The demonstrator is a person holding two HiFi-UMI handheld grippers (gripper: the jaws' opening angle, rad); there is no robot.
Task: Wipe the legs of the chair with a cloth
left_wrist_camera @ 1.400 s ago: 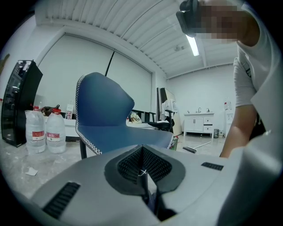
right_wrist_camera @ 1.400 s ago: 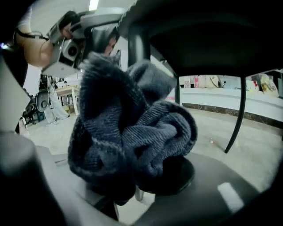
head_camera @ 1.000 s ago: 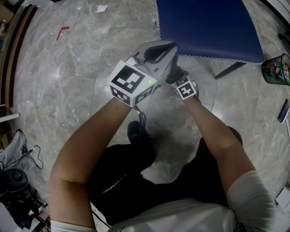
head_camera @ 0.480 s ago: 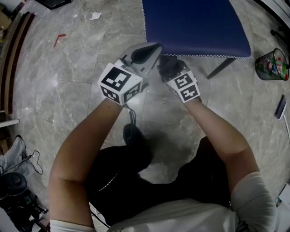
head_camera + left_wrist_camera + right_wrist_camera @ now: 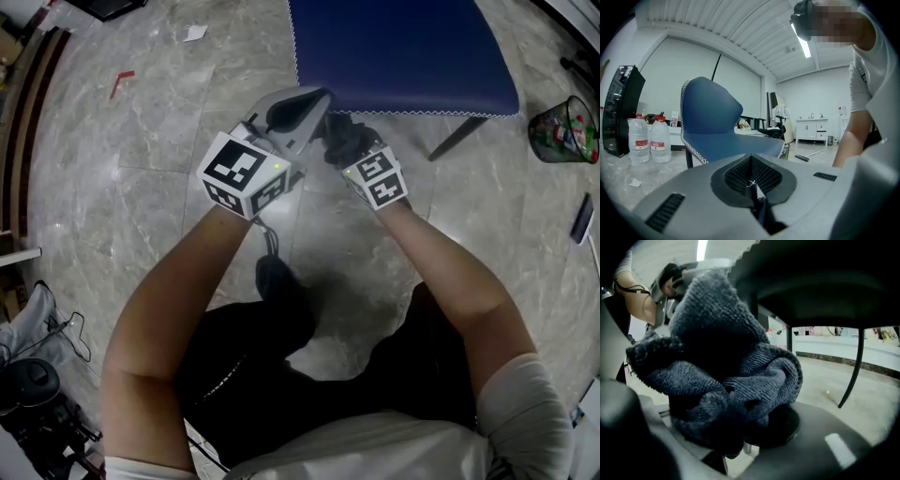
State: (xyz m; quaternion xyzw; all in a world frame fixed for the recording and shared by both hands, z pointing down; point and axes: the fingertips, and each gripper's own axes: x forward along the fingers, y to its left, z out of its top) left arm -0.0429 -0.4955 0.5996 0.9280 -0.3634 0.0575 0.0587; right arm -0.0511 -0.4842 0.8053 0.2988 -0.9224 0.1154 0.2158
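Both sets of jaws are closed: left gripper [image 5: 315, 96] empty, right gripper [image 5: 335, 141], jaws just closing, pinching a bunched cloth [image 5: 723, 365] upright by the chair's [image 5: 403, 56] near edge.

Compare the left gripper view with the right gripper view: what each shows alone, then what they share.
Only the left gripper view: the blue seat top and backrest of the chair, two water bottles, a white cabinet, and the left claw, shut and empty. Only the right gripper view: the grey cloth bunched in the right claw, which has just been closing on it, plus the seat's underside and thin black legs. Both: the chair, the pale floor, the person's arm.
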